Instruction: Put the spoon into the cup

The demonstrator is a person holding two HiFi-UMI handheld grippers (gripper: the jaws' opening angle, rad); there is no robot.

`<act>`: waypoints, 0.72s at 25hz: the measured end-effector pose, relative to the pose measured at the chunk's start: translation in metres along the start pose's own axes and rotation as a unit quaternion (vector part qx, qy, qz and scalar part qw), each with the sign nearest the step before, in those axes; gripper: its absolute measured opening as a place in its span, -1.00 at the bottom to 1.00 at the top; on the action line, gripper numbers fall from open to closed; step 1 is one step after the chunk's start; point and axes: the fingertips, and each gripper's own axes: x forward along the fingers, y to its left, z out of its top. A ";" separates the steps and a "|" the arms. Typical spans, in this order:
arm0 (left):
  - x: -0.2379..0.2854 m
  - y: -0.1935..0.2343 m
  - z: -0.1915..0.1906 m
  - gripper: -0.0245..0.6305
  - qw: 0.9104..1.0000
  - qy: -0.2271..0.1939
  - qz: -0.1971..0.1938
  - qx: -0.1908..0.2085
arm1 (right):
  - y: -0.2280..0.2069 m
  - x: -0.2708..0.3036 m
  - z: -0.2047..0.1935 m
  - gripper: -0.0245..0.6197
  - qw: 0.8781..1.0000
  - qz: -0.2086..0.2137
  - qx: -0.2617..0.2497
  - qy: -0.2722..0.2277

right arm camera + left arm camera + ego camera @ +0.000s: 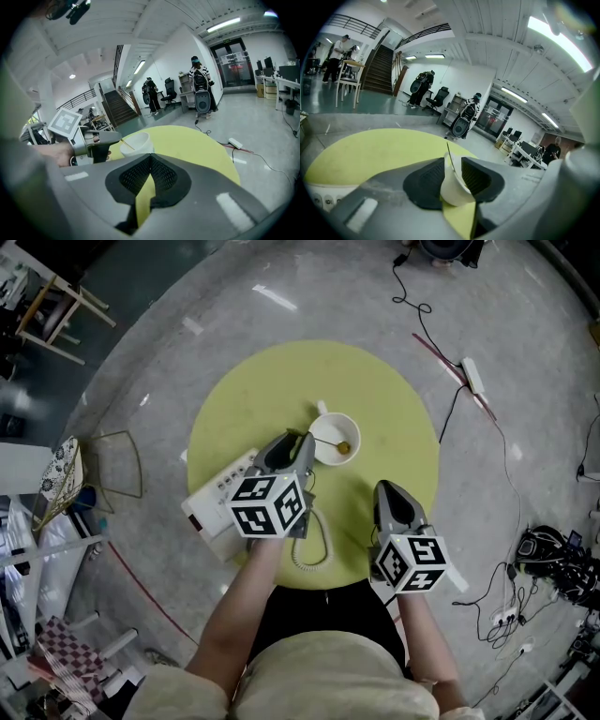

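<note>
The spoon point(330, 442) lies inside the cup point(355, 427), its bowl at the bottom and its thin handle leaning over the rim towards the left gripper point(296, 442). That gripper sits just beside the cup, jaws released and apart, the handle standing free between them. The right gripper point(391, 489) hovers near the cup over the yellow table point(394, 399), clenched on nothing.
</note>
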 end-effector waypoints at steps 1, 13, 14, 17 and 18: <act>-0.001 0.000 -0.002 -0.61 1.000 0.001 0.001 0.002 | 0.000 0.000 -0.001 -0.92 1.000 0.001 0.000 0.000; -0.033 -0.001 -0.021 -0.61 1.000 0.011 0.024 0.004 | 0.011 -0.011 -0.006 -0.92 1.000 0.015 -0.009 0.000; -0.036 -0.003 -0.022 -0.61 1.000 0.012 0.024 0.006 | 0.012 -0.012 -0.006 -0.92 1.000 0.015 -0.010 -0.001; -0.042 -0.005 -0.025 -0.61 1.000 0.014 0.022 0.014 | 0.015 -0.015 -0.008 -0.92 1.000 0.016 -0.010 -0.003; -0.044 -0.006 -0.025 -0.61 1.000 0.015 0.021 0.018 | 0.017 -0.015 -0.008 -0.92 1.000 0.017 -0.011 -0.004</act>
